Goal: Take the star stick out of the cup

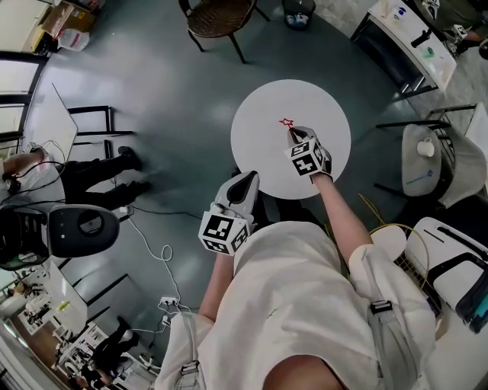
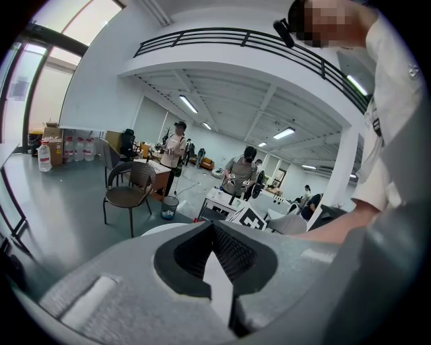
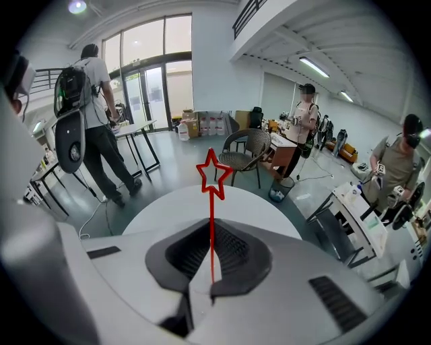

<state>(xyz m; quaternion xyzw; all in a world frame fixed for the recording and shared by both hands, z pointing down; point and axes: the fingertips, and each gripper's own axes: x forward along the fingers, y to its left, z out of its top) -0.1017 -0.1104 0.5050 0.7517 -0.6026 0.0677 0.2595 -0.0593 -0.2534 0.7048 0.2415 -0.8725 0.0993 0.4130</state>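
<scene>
- Head view: a round white tabletop (image 1: 259, 129) stands on a grey floor (image 1: 168, 91). A person in a white top (image 1: 297, 297) stands at its near edge with a gripper in each hand.
- Over the tabletop, the right gripper (image 1: 292, 135), grey with a cube of black-and-white square markers, tilts downward.
- Its fingers (image 3: 236, 253) are closed on a thin red plastic star stick (image 3: 213, 176).
- The shaft of the star stick is pinched between the dark ribbed pads and runs out past the fingertips. An open outline star sits at the far end. In the head view the star lies over the middle of the tabletop, just beyond the fingertips.
- At the near-left edge of the tabletop, the left gripper (image 1: 248, 179), of the same build, is well apart from the star stick. Its fingers (image 2: 236, 256) are closed together with nothing between them.
- A brown wicker chair (image 1: 221, 17) stands beyond the tabletop.
- Writing: the label on a clear plastic bottle (image 2: 44, 156) in the left gripper view is too small to read.
</scene>
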